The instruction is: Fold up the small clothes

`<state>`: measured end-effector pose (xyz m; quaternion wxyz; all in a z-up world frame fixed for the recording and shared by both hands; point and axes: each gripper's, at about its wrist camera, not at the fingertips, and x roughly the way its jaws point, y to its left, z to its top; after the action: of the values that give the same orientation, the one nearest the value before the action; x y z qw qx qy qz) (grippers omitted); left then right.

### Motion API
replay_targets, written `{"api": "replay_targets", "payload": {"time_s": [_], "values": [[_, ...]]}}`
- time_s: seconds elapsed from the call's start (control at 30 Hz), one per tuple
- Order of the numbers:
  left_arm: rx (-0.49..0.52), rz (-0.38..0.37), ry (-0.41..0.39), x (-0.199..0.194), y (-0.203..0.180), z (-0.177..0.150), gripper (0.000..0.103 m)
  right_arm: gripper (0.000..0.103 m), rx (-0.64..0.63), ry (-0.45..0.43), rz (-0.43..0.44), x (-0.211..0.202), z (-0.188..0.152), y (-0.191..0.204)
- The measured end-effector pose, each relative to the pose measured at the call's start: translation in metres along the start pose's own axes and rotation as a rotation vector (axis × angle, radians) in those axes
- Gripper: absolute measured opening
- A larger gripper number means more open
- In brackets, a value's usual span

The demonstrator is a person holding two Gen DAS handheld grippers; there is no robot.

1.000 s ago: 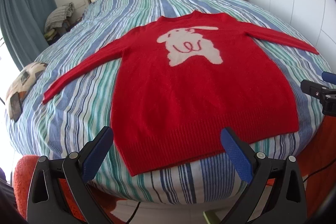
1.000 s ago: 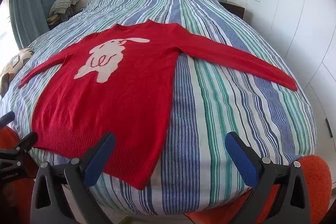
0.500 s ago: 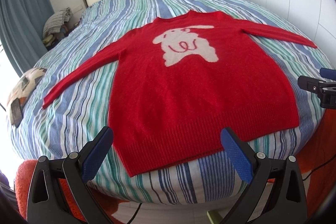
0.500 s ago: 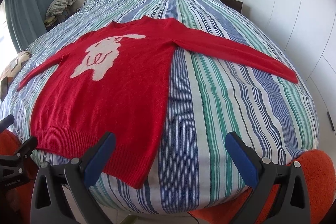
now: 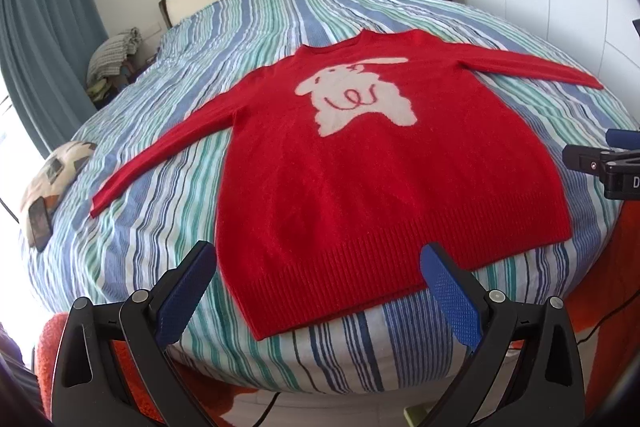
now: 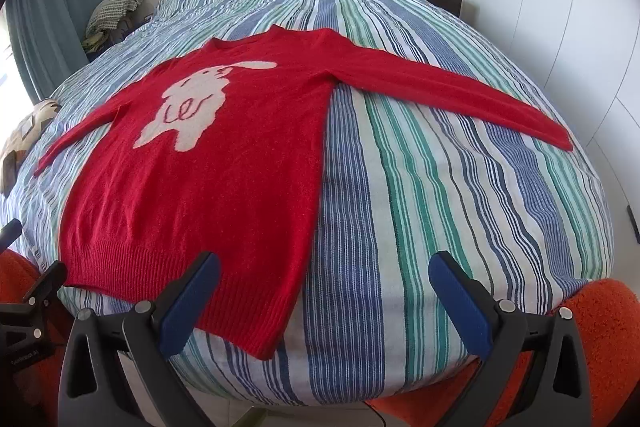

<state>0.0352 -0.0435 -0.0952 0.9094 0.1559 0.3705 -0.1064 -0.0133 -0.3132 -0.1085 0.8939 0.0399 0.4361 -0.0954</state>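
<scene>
Only the right wrist view shows the red sweater (image 6: 224, 187)'s whole 2 o'clock sleeve; left gripper (image 5: 316, 291) and right gripper (image 6: 324, 291) fingers spread wide, empty, above the bed (image 6: 440, 187).

black tongs (image 5: 316, 291), blue textured pads (image 5: 452, 301), silver screws

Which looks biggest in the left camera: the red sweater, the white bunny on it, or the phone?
1. red sweater
2. white bunny
3. phone, smallest, though it lies off at the warped picture edge.
</scene>
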Motion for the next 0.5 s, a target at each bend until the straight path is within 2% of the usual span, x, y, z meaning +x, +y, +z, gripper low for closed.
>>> {"api": "replay_targets", "payload": {"time_s": [0.1,0.3,0.4,0.5], "values": [[-0.016,-0.012,0.011,0.000,0.002,0.001,0.102,0.102,-0.010,-0.012,0.003,-0.005,0.000,0.002],[-0.026,-0.008,-0.047,-0.013,0.006,0.004,0.102,0.102,0.065,-0.032,0.043,-0.011,0.010,-0.013],[-0.037,-0.010,-0.048,-0.013,0.009,0.005,0.102,0.102,0.167,-0.066,0.100,-0.020,0.019,-0.040],[-0.051,-0.009,-0.040,-0.011,0.011,0.006,0.102,0.102,0.298,-0.104,0.147,-0.024,0.032,-0.089]]}}
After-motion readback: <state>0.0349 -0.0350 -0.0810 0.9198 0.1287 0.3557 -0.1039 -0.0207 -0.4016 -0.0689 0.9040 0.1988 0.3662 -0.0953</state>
